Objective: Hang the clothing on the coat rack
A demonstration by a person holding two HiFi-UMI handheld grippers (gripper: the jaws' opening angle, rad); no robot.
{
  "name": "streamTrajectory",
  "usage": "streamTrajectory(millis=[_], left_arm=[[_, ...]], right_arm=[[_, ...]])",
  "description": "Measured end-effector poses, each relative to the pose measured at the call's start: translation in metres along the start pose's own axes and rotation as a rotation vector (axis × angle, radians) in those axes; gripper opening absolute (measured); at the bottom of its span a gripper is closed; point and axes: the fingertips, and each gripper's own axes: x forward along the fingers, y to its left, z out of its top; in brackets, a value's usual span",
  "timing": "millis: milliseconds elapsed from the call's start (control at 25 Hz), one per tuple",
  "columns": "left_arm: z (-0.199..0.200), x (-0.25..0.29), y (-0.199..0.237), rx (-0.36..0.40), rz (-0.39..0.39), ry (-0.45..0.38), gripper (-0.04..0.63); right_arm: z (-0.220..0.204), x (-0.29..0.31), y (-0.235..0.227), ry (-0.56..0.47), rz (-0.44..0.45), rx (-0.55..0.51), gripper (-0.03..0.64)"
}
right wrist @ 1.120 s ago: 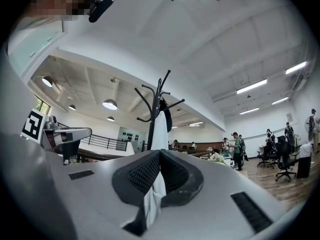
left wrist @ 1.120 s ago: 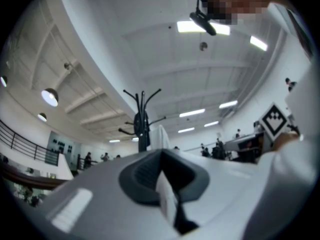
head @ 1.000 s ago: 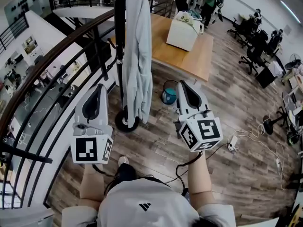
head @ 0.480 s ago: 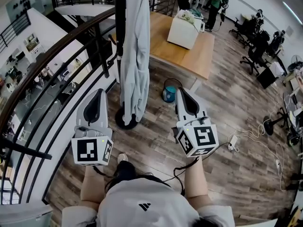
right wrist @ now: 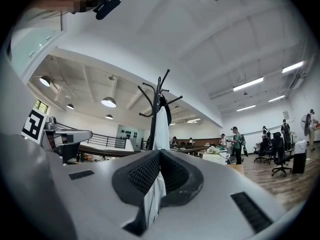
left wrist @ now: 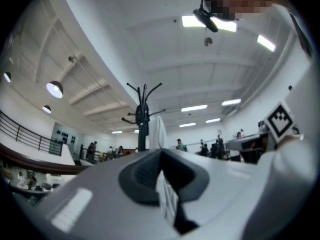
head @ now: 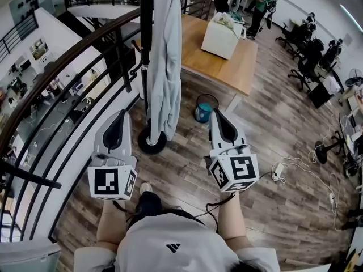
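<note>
The clothing [head: 164, 67], a pale grey garment, hangs on the coat rack [head: 146, 44]. It drapes straight down beside the dark pole with its long axis vertical and its hem just above the round base. That is how the task sentence wants it, though one moment cannot say who put it there. The left gripper [head: 121, 115] has its jaws brought together at the tips with nothing between them. The right gripper [head: 215, 113] is closed the same way and is also empty (the white strip seen through each gripper's gap is only the far-off garment). Both are held low in front of the person, apart from the rack and touching nothing. The garment lies ahead of both grippers and between their lines of aim. Both gripper views show it higher than the jaws, roughly centred over the closed tips. The left gripper looks slightly nearer the pole and the curved railing [head: 68, 72], and the right one is out over the wooden floor [head: 187, 169]. I cannot tell which hook carries the garment, because the head view cuts off the top of the rack and the gripper views show the hooks too small. Any reach towards the garment would go forward and upward, and with both grippers empty the pictures settle nothing more.
</note>
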Motion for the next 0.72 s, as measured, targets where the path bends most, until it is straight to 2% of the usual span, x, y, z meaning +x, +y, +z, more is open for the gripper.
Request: streamTrajectory(millis=[440,720], left_arm=[[0.0018,-0.0031,0.0,0.006,0.029,-0.003,0.008],[0.001,0.0014,0.0018,0.004,0.019,-0.004,0.008]], right_arm=[[-0.002,-0.0018,0.0015,0.0,0.01,-0.001,0.0],[-0.0025,0.0053,0.0006,-0.004,0.01,0.009,0.0]])
